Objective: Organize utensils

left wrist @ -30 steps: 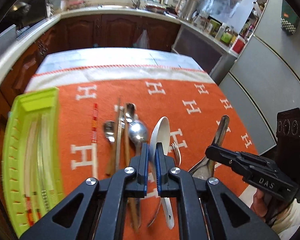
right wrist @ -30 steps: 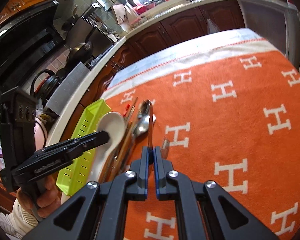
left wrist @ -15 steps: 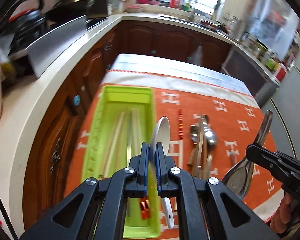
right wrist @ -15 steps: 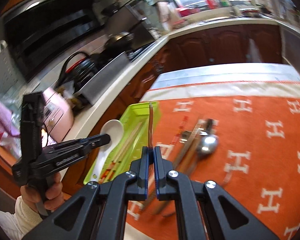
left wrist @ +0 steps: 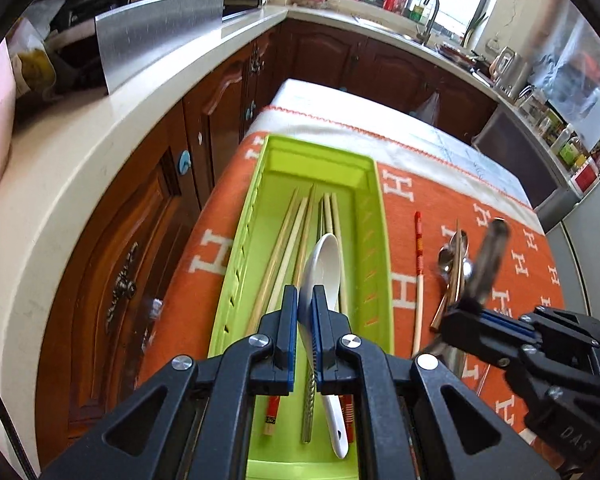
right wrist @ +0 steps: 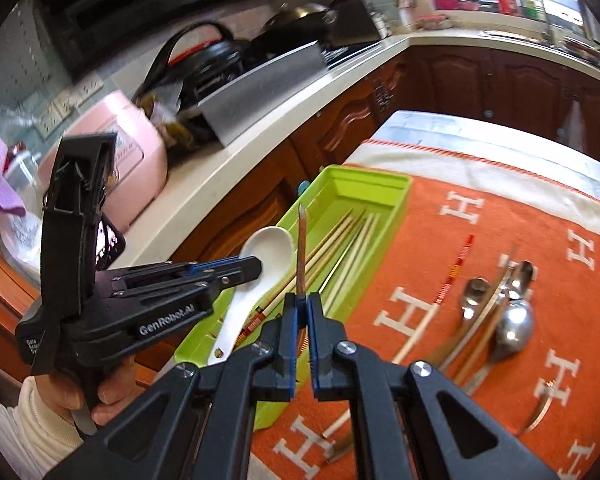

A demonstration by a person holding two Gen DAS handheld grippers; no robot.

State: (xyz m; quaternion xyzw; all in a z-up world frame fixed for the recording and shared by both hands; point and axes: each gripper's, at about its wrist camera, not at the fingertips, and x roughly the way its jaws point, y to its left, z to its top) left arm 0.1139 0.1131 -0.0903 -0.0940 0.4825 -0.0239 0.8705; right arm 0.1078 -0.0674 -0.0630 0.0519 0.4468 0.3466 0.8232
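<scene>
Both claws now hover over the slotted green tray [left wrist: 374, 216] — left claw [left wrist: 306, 300] pinching a glossy white spoon [left wrist: 324, 256], right claw [right wrist: 302, 308] a slim metal spoon [right wrist: 301, 248].

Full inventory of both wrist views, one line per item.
tray: 1, lime green, on the cloth's left edge
chopsticks in tray: several, pale wood, lengthwise
white spoon: 1, white, held over the tray
metal utensil: 1, silver, blurred, held right of the tray
loose chopstick: 1, red-patterned, on the cloth beside the tray
utensil pile: count unclear, silver spoons and others, on the cloth
cloth: 1, orange with white H's
left gripper: black, shut on white spoon
right gripper: black, shut on metal utensil
hand: 1, holding the left gripper
</scene>
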